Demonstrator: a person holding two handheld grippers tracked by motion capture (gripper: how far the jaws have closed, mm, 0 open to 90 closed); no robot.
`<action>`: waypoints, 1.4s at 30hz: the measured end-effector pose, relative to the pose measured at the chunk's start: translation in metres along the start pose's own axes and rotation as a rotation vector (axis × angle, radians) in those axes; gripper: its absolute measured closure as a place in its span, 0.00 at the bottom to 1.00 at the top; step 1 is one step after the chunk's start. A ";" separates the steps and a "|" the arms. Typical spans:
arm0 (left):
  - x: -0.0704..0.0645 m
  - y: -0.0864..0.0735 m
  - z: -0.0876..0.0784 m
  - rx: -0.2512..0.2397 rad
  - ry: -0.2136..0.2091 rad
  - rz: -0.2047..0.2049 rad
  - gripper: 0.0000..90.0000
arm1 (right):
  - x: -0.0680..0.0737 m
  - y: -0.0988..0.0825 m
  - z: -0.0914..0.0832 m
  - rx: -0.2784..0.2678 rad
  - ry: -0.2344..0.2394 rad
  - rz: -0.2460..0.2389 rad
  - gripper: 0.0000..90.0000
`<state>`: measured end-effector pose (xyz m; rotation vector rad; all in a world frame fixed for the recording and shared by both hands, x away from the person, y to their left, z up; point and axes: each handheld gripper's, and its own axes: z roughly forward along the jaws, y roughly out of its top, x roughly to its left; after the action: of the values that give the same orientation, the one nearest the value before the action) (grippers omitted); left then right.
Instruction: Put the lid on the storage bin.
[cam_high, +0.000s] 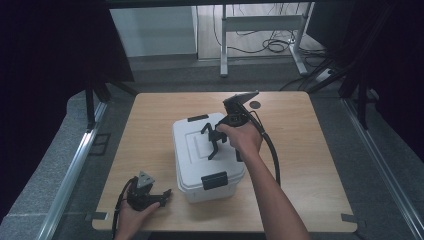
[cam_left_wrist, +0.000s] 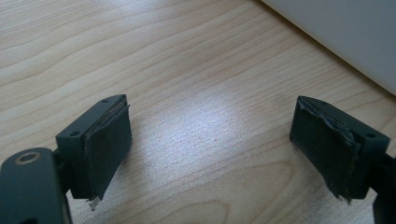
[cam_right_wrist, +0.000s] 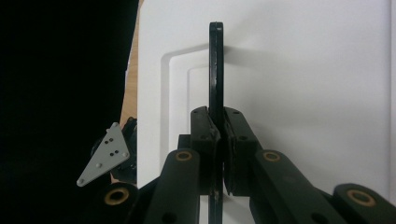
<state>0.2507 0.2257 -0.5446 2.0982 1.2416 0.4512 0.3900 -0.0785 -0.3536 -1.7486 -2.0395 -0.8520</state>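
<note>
A white lidded box (cam_high: 192, 165) stands mid-table. Its thin black carry handle (cam_right_wrist: 215, 60) stands up from the lid (cam_right_wrist: 303, 70). My right gripper (cam_right_wrist: 219, 135) is shut on that handle, the pads pressed flat against both sides. From above, the right gripper (cam_high: 215, 141) reaches over the lid from the right, hand behind it. My left gripper (cam_high: 164, 195) lies low at the table's front left beside the box, jaws wide apart. Between its pads (cam_left_wrist: 109, 140) is bare wood (cam_left_wrist: 196, 84). The box's white wall (cam_left_wrist: 345, 32) crosses the upper right corner of the left gripper view.
Black latches sit at the box's front (cam_high: 214, 180) and back (cam_high: 197, 118). A small dark round spot (cam_high: 255, 105) marks the table's far side. Beyond the table are desk legs (cam_high: 224, 45), floor cables and dark curtains. Bare wood lies left and right of the box.
</note>
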 end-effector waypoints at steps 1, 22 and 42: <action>0.000 0.000 0.000 0.000 -0.001 0.000 0.14 | 0.000 -0.001 0.000 -0.004 -0.002 0.008 0.94; 0.000 0.000 0.000 0.000 -0.007 0.002 0.14 | 0.006 -0.010 0.007 -0.014 -0.043 0.034 0.94; 0.000 0.000 0.000 0.001 -0.009 0.009 0.14 | -0.002 -0.013 0.000 -0.089 0.051 -0.109 0.69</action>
<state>0.2505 0.2258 -0.5446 2.1048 1.2280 0.4447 0.3781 -0.0810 -0.3577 -1.6556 -2.1092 -1.0247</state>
